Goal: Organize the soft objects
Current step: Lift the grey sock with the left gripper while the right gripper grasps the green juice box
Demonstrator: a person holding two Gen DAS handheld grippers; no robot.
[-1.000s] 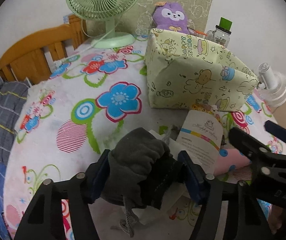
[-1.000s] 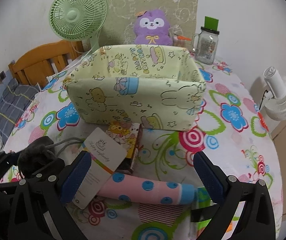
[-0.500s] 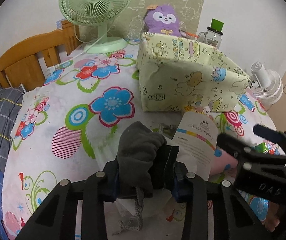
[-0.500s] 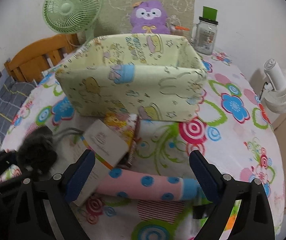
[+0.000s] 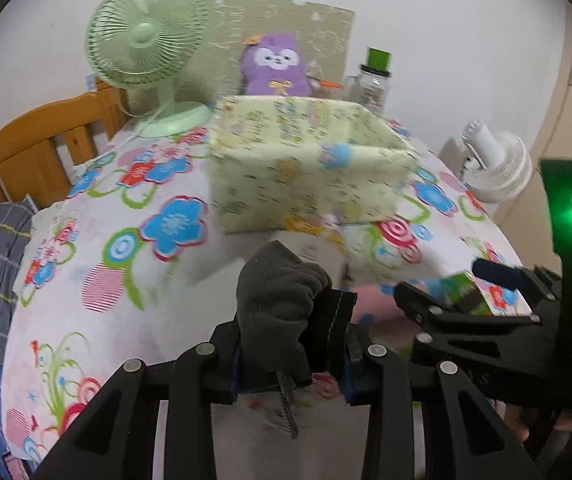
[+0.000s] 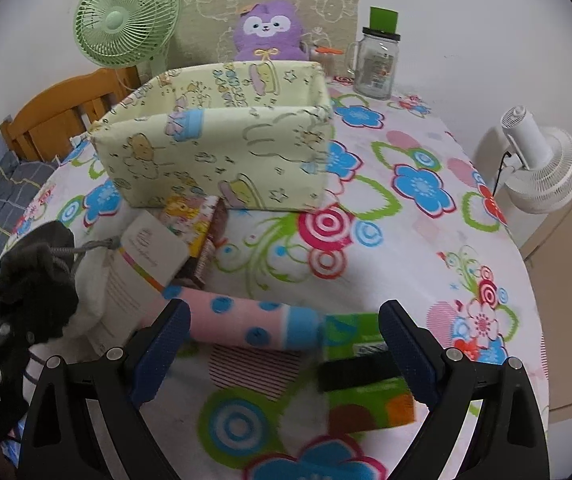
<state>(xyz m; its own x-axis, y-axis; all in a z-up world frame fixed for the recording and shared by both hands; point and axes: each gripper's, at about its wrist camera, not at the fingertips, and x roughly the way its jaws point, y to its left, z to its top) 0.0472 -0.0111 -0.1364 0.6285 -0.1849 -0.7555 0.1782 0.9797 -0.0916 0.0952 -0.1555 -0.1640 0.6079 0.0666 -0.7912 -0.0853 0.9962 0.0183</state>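
Note:
A dark grey drawstring pouch (image 5: 278,292) is pinched in my left gripper (image 5: 289,356), which is shut on it and holds it up off the flowered tablecloth; its cord dangles below. The same pouch (image 6: 34,276) shows at the left edge of the right wrist view. My right gripper (image 6: 286,344) stands open low over the table. A pink roll with blue dots (image 6: 246,320) lies between its fingers, untouched by the pads. A pale yellow fabric box (image 6: 222,152) with cartoon prints stands open-topped behind, also the yellow box (image 5: 305,168) ahead of the pouch.
A purple plush (image 6: 266,28), a green fan (image 6: 126,20) and a glass jar (image 6: 377,64) stand behind the box. A white card (image 6: 146,256), a printed packet (image 6: 190,220) and a green pack (image 6: 365,364) lie near the roll. A white fan (image 6: 541,172) stands off the table's right edge.
The left gripper's jaws closed on the grey pouch and lifted it off the table. The right gripper came forward, so the pink roll now lies between its fingers.

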